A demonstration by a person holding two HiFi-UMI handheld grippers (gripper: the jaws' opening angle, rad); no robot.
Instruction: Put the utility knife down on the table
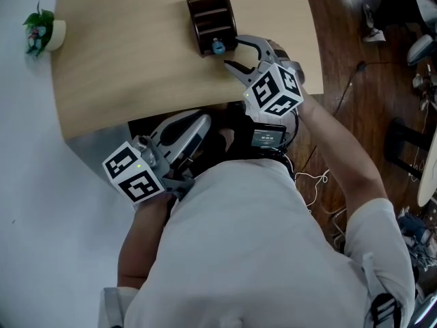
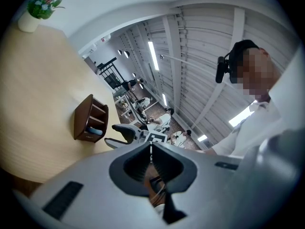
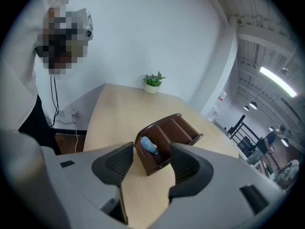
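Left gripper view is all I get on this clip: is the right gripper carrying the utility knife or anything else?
Observer: No. The right gripper view shows the right gripper with its jaws apart and nothing between them.
Operator: Where is it aimed?
Observer: Down at the brown organizer. A blue object, possibly the knife, sits in the end compartment nearest that gripper.
Operator: And where is my left gripper relative to the table?
Observer: The head view shows the left gripper held off the near edge of the table, close to the person.
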